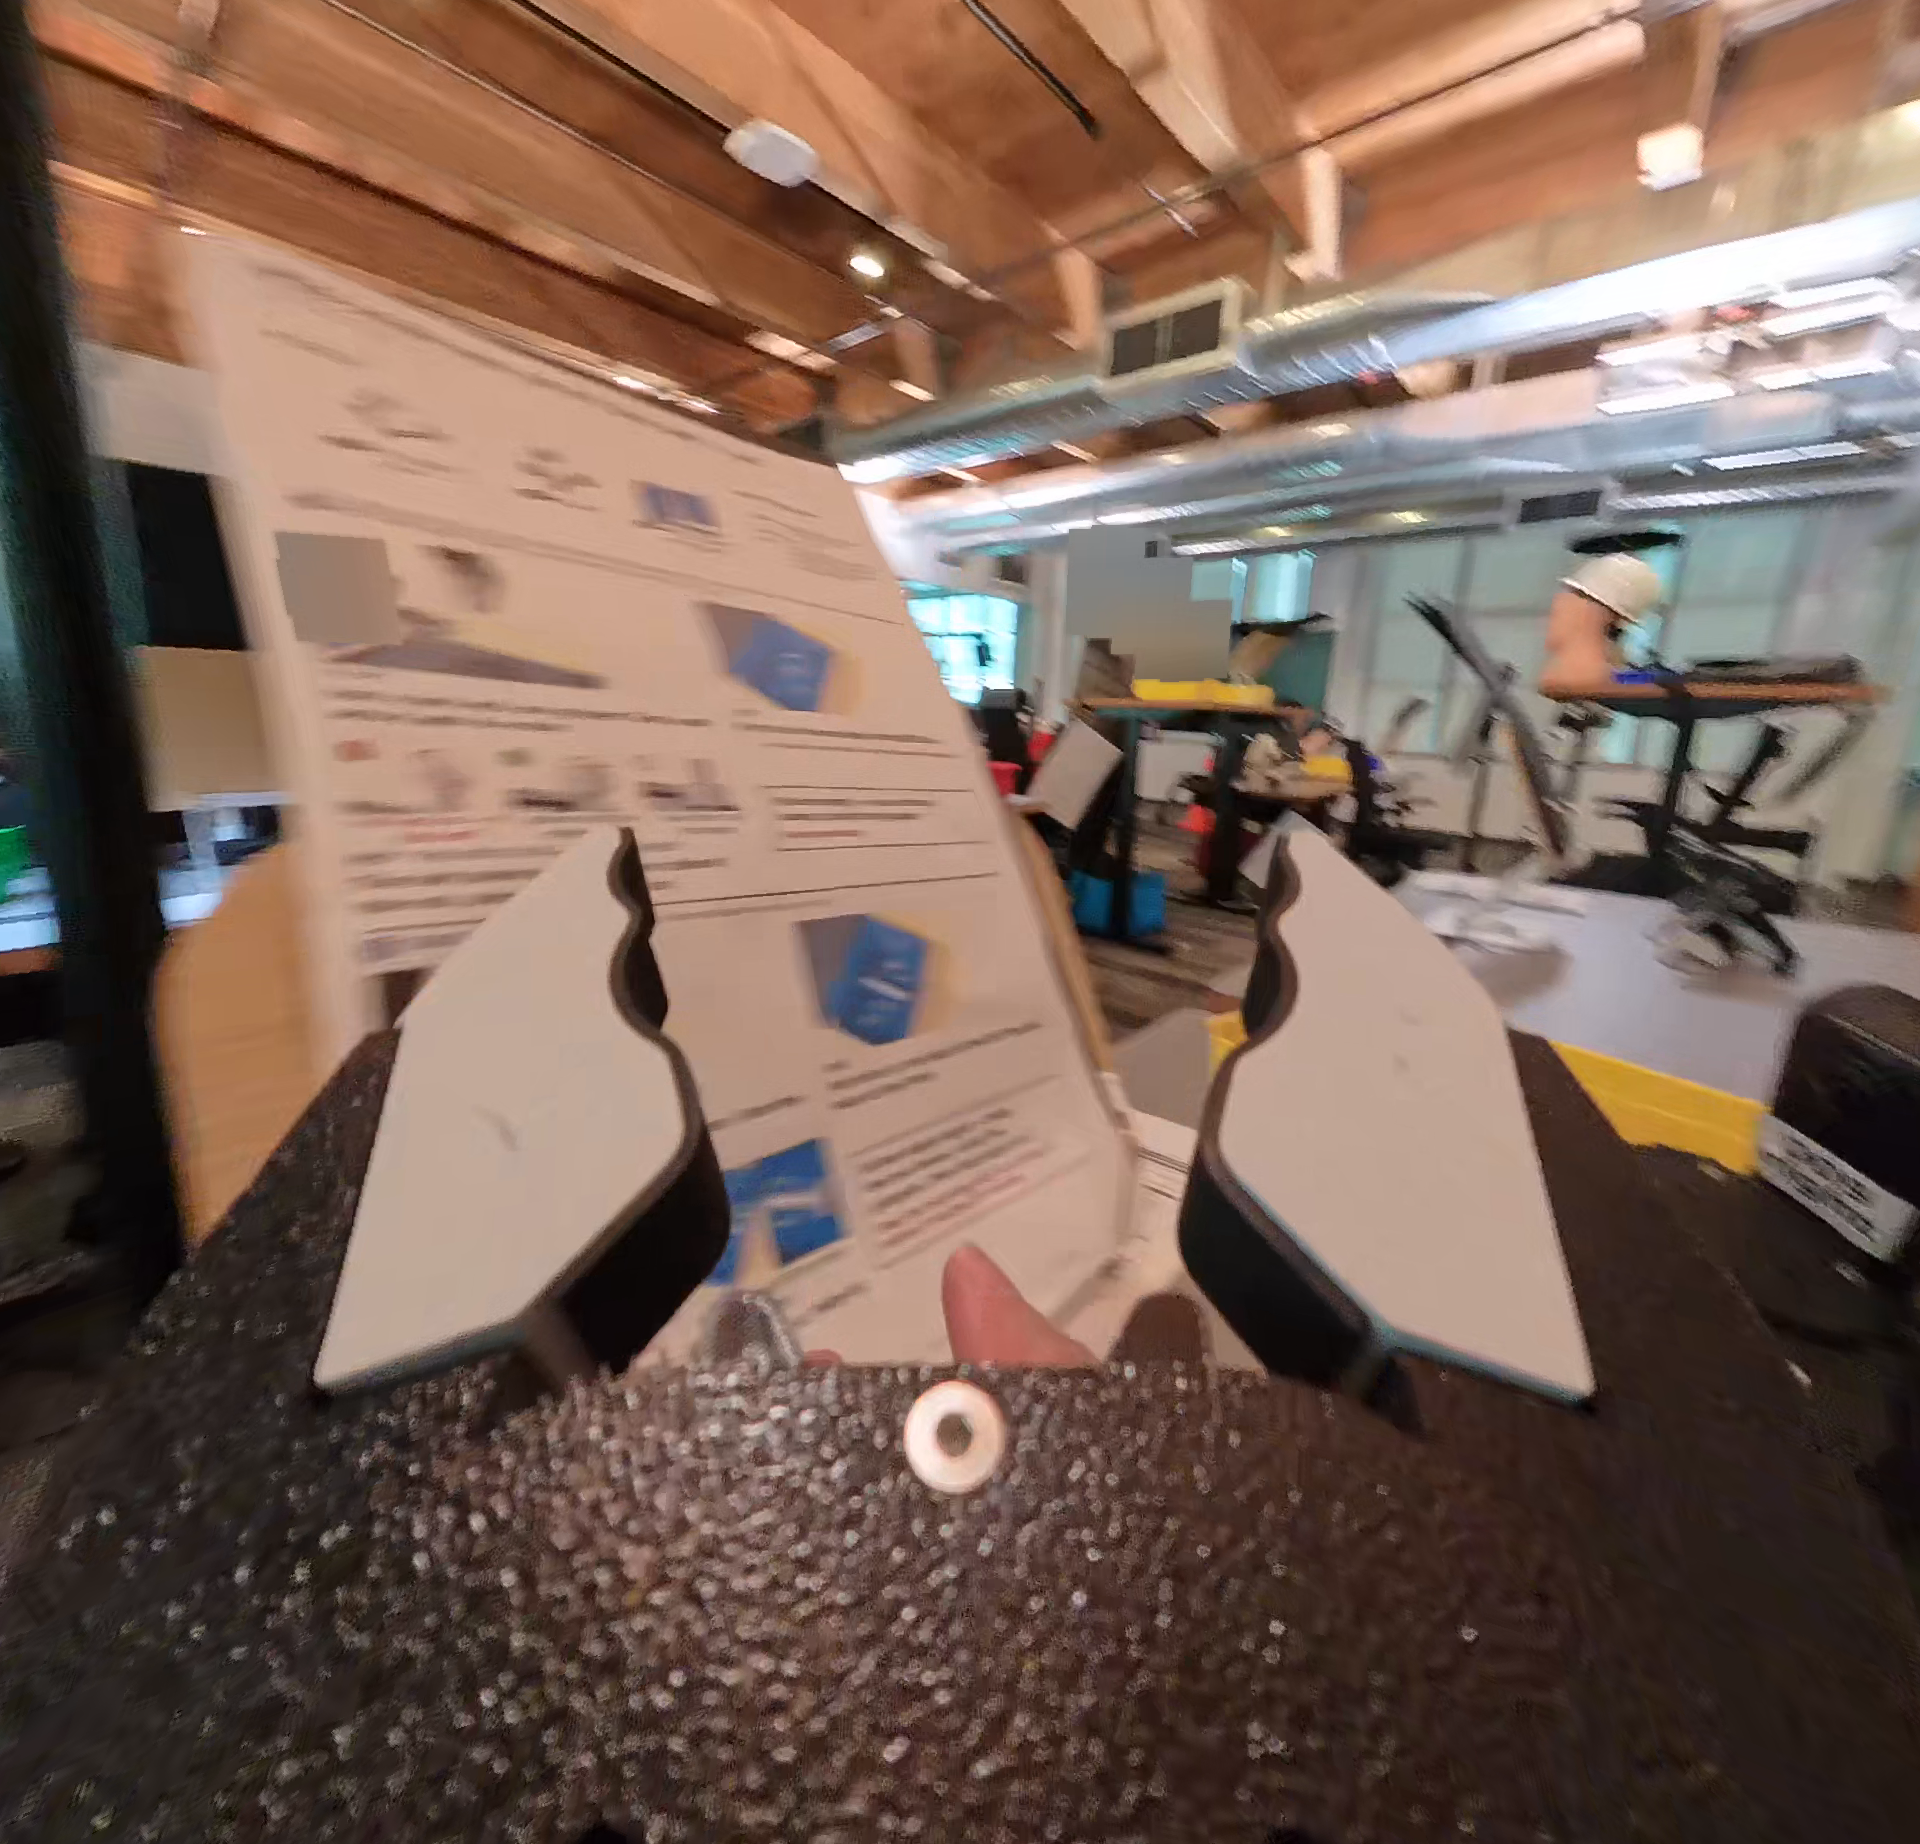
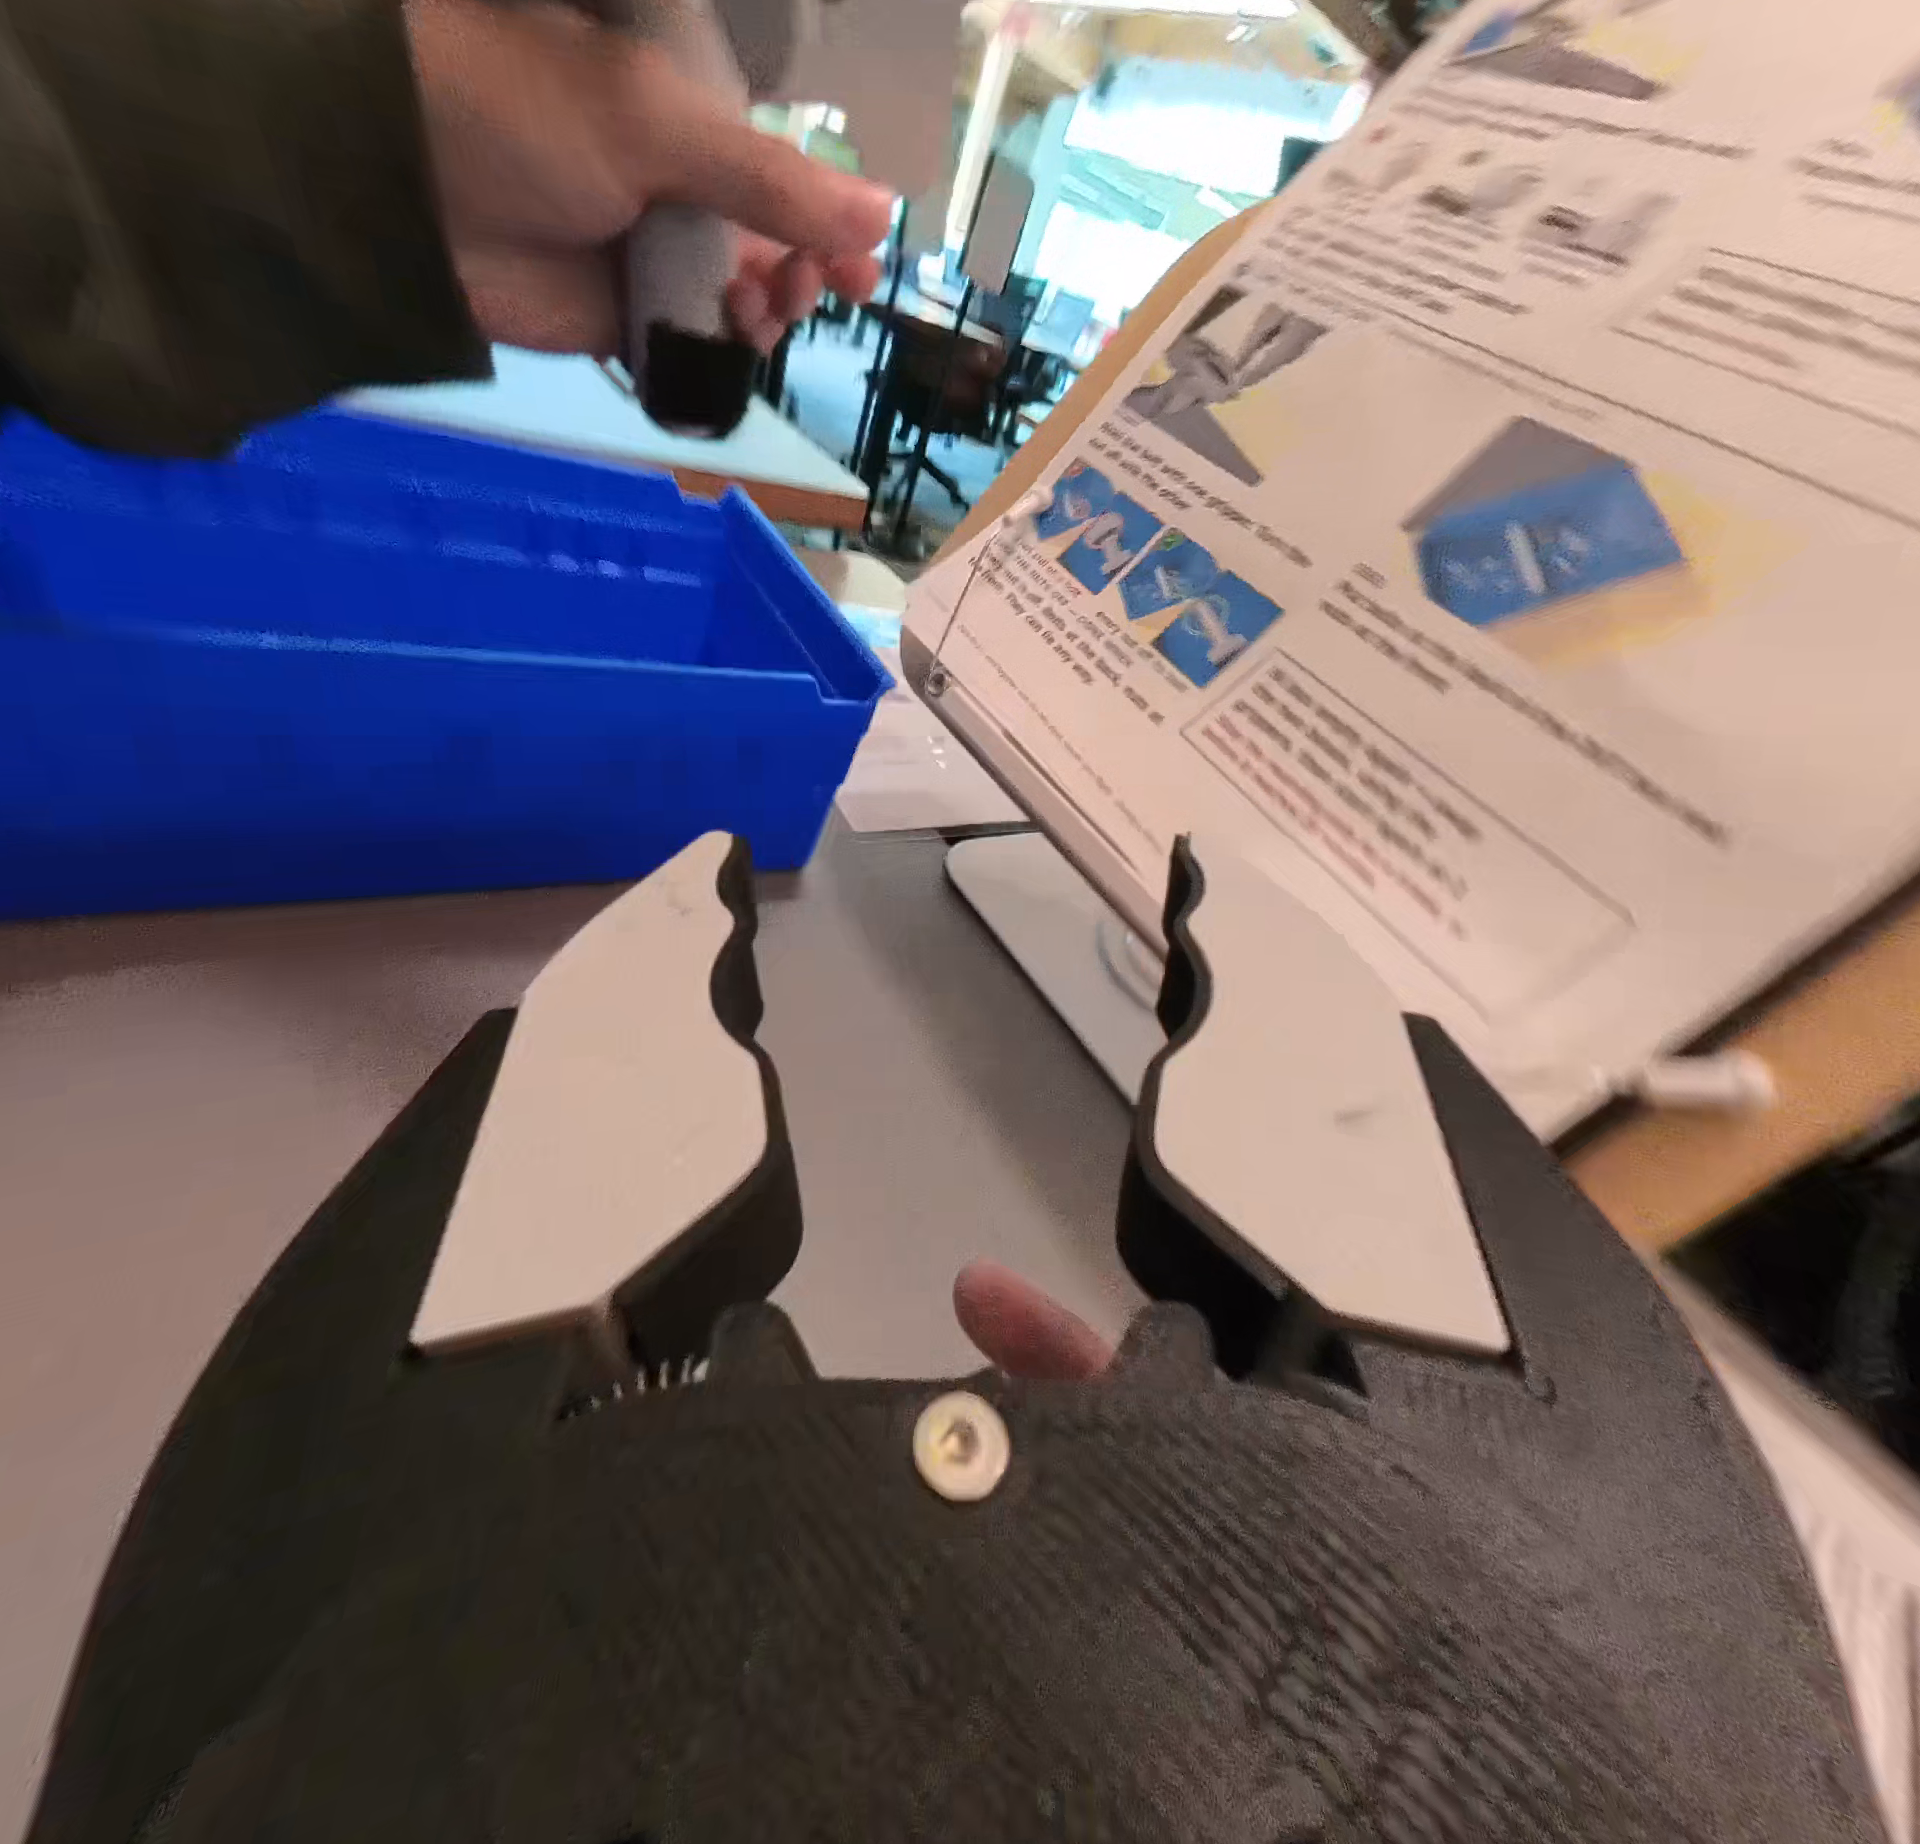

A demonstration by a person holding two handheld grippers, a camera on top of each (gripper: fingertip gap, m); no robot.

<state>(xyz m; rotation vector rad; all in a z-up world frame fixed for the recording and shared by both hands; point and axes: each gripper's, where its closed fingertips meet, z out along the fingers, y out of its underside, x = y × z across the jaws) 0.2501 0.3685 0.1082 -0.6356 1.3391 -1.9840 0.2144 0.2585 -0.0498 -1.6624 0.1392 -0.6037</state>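
My left gripper (image 1: 951, 849) is open and empty, raised and tilted up in front of a printed instruction sheet (image 1: 623, 714) on a cardboard-backed stand. My right gripper (image 2: 956, 854) is open and empty, low over the grey table (image 2: 208, 1046), pointing at the metal foot (image 2: 1039, 921) of the same stand. The sheet (image 2: 1455, 547) leans over it on the right. A blue plastic bin (image 2: 416, 672) stands just left of the right gripper. A person's hand (image 2: 623, 163) in a dark sleeve holds the other gripper's grey handle (image 2: 681, 288) above the bin.
A yellow bin (image 1: 1652, 1098) and a black object (image 1: 1849, 1067) sit at the right in the left wrist view. Desks, chairs and stands (image 1: 1714, 807) fill the room behind. A dark post (image 1: 62, 651) runs up the left edge. Wooden ceiling beams are overhead. My right fingertips sit around 20 cm from my left ones.
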